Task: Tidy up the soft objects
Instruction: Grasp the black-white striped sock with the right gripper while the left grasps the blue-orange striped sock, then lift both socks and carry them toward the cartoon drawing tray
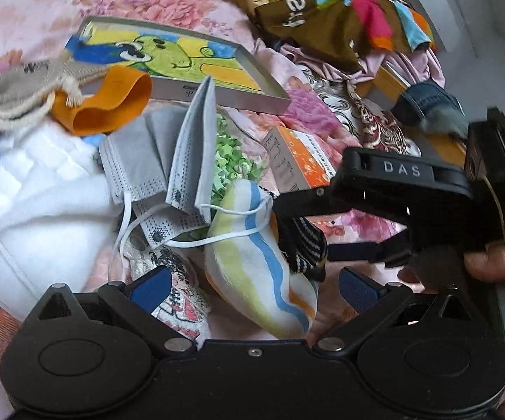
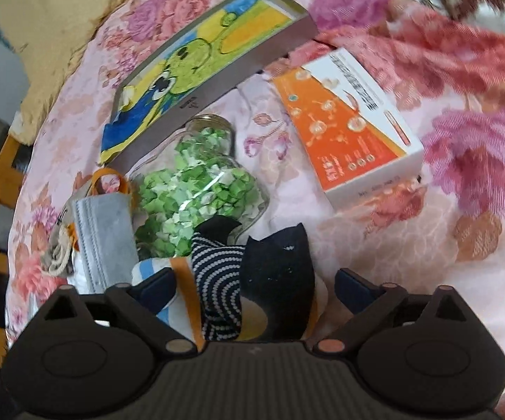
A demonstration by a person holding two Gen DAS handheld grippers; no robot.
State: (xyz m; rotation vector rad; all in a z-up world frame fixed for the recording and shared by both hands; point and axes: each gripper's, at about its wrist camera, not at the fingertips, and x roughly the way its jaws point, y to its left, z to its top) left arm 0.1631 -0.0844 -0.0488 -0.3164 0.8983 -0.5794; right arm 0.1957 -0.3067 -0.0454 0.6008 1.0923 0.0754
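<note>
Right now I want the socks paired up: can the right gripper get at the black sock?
Probably yes. The right gripper is open, and the black sock lies between its fingers, on top of the pile, with only the striped sock alongside.

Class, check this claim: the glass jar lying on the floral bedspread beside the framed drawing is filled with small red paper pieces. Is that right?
Not quite. The glass jar does lie on the floral bedspread beside the framed drawing, but the small paper pieces inside are green and white, not red. The right wrist view shows this clearly.
</note>
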